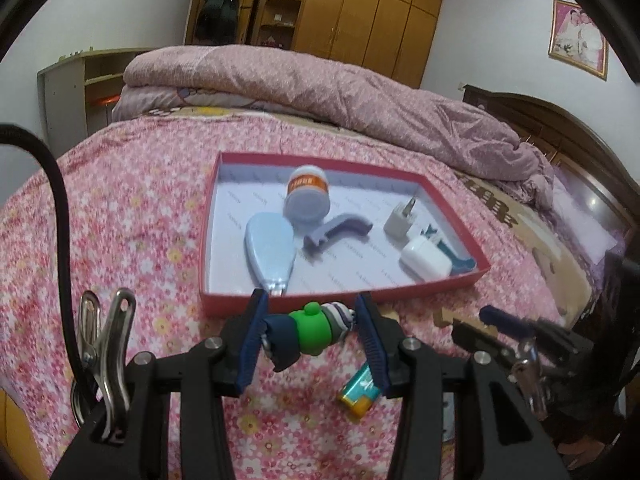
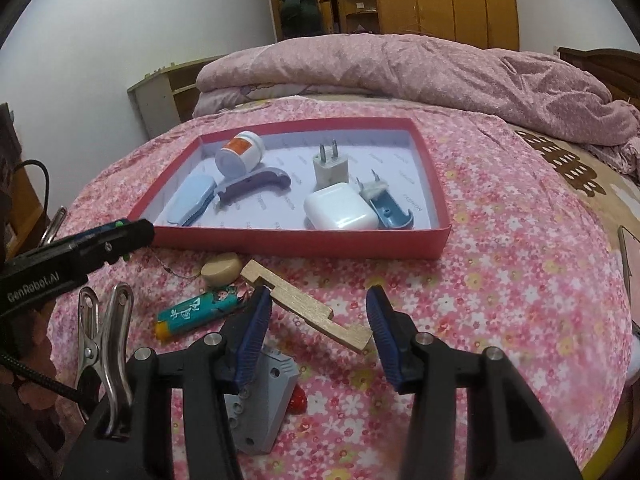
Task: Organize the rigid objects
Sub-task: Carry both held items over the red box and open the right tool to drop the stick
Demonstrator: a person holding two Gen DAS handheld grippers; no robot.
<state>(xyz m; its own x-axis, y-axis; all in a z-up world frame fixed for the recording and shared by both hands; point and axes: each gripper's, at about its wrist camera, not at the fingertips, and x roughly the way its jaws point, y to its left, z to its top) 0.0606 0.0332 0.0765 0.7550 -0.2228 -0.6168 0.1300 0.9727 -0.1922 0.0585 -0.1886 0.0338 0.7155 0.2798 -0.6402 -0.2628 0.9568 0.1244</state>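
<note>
1. The left gripper (image 1: 310, 330) pinches a small toy figure (image 1: 308, 334) just short of the red box (image 1: 344, 300) on the flowered bedspread (image 1: 140, 216).
2. The right gripper (image 2: 320, 312) holds a wooden strip (image 2: 308, 304) end to end between its pads, near a lighter (image 2: 196, 312).
3. A jar (image 2: 240, 154) lies inside the box.

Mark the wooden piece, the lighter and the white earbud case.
wooden piece (image 2: 304, 300): right wrist view, middle of its long bar.
lighter (image 2: 196, 312): right wrist view, printed teal body.
white earbud case (image 2: 340, 210): right wrist view, top face.
</note>
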